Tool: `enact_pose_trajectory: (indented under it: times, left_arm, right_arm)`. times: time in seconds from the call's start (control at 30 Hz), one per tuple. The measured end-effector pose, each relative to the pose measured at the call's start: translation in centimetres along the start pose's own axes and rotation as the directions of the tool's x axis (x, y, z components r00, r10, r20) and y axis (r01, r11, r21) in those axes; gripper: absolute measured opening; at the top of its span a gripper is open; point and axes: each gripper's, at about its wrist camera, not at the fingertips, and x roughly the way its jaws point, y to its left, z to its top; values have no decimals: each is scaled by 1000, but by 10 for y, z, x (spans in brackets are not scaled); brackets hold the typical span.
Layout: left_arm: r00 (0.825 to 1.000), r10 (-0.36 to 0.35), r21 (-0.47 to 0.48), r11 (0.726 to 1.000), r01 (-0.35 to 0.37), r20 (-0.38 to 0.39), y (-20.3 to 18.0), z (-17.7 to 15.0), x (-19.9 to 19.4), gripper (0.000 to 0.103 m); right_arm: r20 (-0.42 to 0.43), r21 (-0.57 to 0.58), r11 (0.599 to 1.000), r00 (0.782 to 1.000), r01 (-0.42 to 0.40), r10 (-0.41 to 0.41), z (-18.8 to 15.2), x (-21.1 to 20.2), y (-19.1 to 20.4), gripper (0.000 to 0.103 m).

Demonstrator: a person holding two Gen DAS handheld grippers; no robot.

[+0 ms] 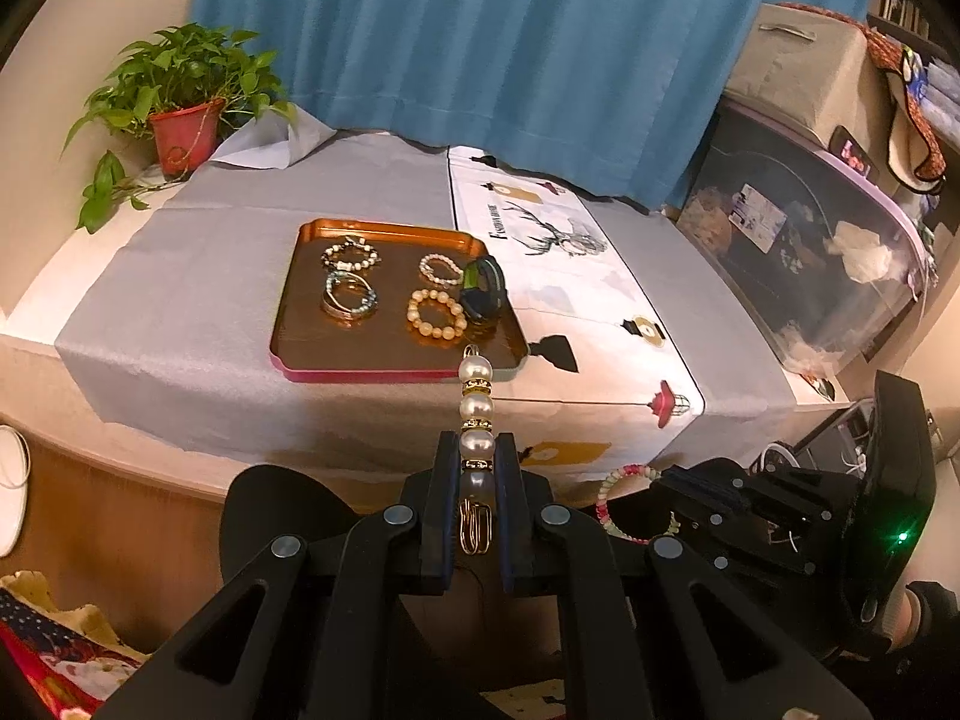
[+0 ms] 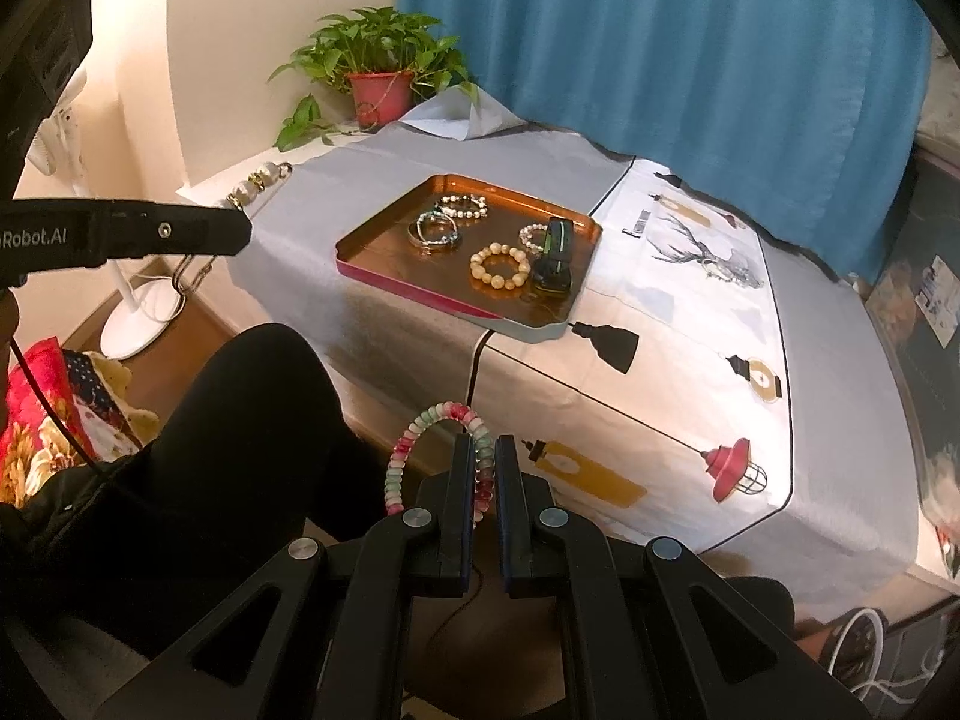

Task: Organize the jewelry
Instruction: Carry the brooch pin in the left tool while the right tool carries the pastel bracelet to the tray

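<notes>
Left tongs [image 1: 477, 459]: clamped on pearl bracelet [image 1: 476, 402], short of the surface [image 1: 198, 276].
Right tongs [image 2: 485, 468]: pinching pink-green bead bracelet [image 2: 414, 450].
Tray [image 2: 384, 276]: five bracelets inside, on surface.

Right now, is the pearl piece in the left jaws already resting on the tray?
No: the pearl piece is clamped in the left gripper, held in the air short of the table edge, apart from the tray.

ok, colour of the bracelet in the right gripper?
Pink, white and pale green beads, on the bracelet in the right gripper; clearest in right wrist view.
</notes>
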Motion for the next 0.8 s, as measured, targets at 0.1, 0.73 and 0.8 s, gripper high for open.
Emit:
enact_pose_trajectory:
  times: [0.1,0.73,0.8]
  left_arm:
    - [1000,5,-5,1000,-5,-1,6,7,6,9]
    - [999,35,-31,999,-35,-10,56,79,91,9]
    - [999,39,-35,999,-40,-19,64,88,106,9]
  right_arm:
    - [-7,1,1000,1000,1,-1,5,8,-2,7]
    - [41,96,994,998,-48,44,109,104,-23,7]
    - [34,102,993,998,-51,48,120,123,-23,7]
